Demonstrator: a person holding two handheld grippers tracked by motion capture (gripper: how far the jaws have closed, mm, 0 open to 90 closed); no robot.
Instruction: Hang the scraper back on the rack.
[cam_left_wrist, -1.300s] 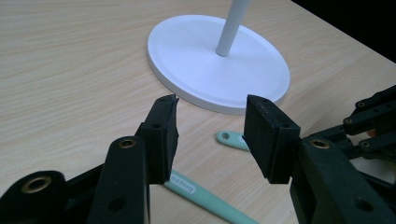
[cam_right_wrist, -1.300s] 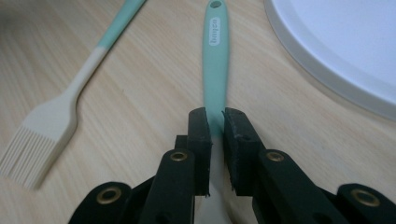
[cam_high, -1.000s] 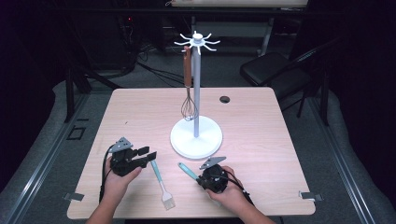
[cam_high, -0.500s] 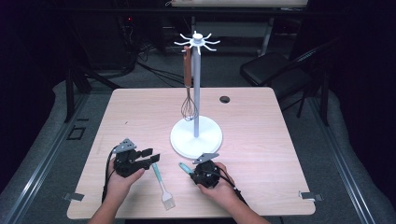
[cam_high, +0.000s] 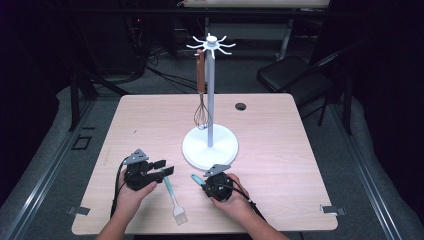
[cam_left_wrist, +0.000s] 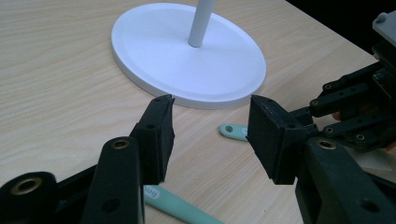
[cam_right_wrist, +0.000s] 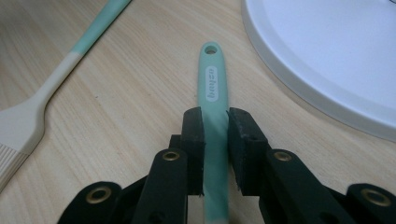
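At the near edge of the counter (cam_high: 280, 165), two grippers are held low in a person's hands. The right gripper (cam_right_wrist: 215, 135) is levelled along a mint-handled utensil (cam_right_wrist: 212, 84), its fingers just closed about the handle, which lies on the wood; "ozway" is printed there. The left gripper (cam_left_wrist: 210, 128) has been opening, nothing between its fingers. A pastry brush (cam_high: 174, 200) lies between the hands. Farther off, a white stand (cam_high: 210, 145) is set, with a whisk (cam_high: 201, 100) hung from it.
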